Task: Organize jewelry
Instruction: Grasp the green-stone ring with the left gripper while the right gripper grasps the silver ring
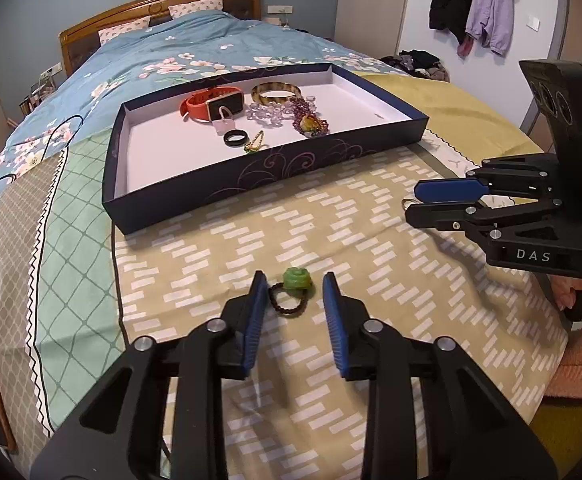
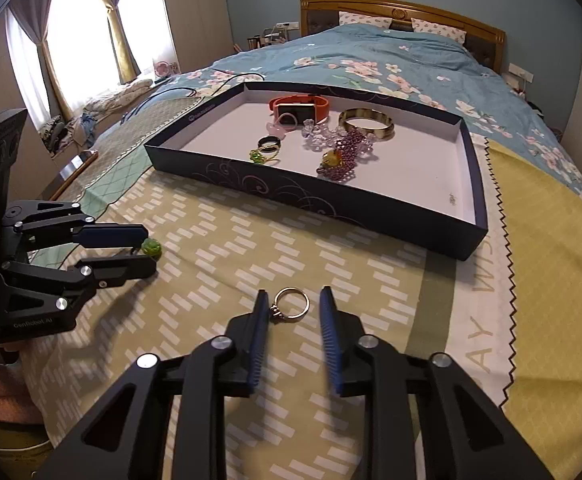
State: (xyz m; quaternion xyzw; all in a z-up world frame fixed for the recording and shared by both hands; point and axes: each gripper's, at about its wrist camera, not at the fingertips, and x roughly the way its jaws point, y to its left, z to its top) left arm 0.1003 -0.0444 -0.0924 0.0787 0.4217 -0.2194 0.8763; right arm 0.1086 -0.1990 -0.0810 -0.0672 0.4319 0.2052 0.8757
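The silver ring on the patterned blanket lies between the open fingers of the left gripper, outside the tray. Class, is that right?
Not quite. The silver ring lies between the open fingers of the right gripper, as the right wrist view shows. It is on the patterned blanket, outside the tray.

right tool (image 1: 419, 200): "DAS" | left tool (image 2: 147, 250): possibly "GenRobot.AI" | blanket (image 2: 479, 292): "AY WIS", partial

A: what's actually sitting on the bed (image 1: 219, 40)?
B: olive patterned blanket (image 2: 219, 240), with a dark tray box (image 1: 251, 176), a green-stone beaded ring (image 1: 293, 290) and a silver ring (image 2: 291, 305) on it.
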